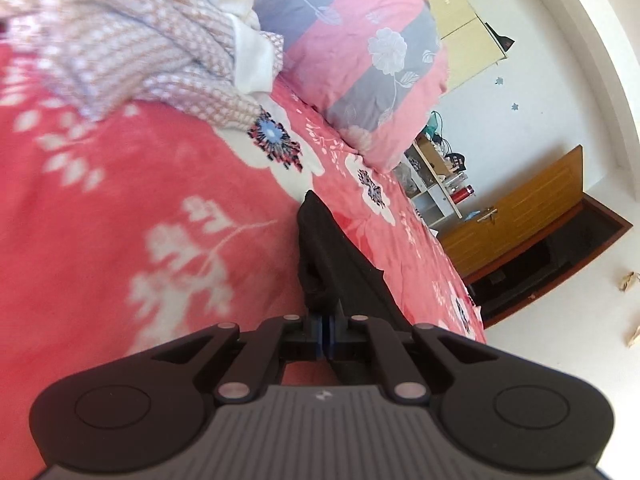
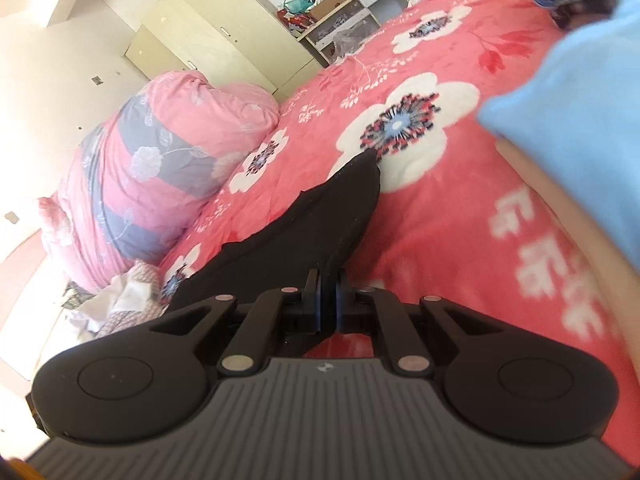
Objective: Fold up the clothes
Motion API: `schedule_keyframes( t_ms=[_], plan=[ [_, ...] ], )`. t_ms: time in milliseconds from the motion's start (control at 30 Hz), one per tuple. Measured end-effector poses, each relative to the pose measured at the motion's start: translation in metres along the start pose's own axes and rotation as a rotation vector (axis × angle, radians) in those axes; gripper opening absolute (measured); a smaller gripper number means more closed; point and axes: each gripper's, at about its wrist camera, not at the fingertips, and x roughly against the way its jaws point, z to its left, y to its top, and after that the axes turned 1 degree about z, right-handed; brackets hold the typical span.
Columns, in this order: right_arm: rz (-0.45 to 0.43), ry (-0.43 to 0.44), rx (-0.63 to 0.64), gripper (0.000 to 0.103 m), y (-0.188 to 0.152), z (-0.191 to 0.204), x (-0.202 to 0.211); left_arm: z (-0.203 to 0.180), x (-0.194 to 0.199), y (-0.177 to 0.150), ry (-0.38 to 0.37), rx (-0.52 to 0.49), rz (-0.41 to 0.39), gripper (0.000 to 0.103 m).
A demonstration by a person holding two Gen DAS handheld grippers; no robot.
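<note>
Both clamped on black cloth [image 1: 332, 252]: L claw [image 1: 325, 320] btm center, R claw [image 2: 329, 292] btm center. Pink bedspread [image 1: 120, 220] under; quilt roll [image 1: 360, 52] upper right.

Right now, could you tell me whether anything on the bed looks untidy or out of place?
Yes. A pink checked garment lies crumpled in a heap on the red flowered blanket beside the rolled quilt, not folded. The black garment is pinched in both grippers, left and right.
</note>
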Motion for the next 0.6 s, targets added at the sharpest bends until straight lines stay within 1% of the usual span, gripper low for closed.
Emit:
schedule_keyframes(
  t_ms=[200, 333, 400, 467, 533, 600],
  plan=[
    [0.045, -0.002, -0.017, 0.004, -0.039, -0.007, 0.057, 0.014, 0.073, -0.045, 0.026, -0.01, 0.005, 0.004],
    [0.075, -0.002, -0.063, 0.004, -0.072, -0.018, 0.093, 0.03, 0.115, -0.077, 0.053, 0.027, -0.001, 0.004],
    [0.092, -0.007, -0.09, 0.004, -0.087, -0.025, 0.104, 0.038, 0.125, -0.089, 0.066, 0.017, 0.004, 0.004],
    [0.115, -0.019, -0.101, 0.006, -0.098, -0.032, 0.104, 0.044, 0.123, -0.094, 0.085, 0.0, 0.014, 0.005],
    [0.137, -0.043, -0.097, 0.008, -0.103, -0.037, 0.1, 0.05, 0.122, -0.098, 0.097, -0.011, 0.022, 0.007],
    [0.129, -0.06, -0.059, 0.009, -0.1, -0.031, 0.102, 0.054, 0.122, -0.097, 0.078, 0.005, 0.02, 0.009]
  ],
)
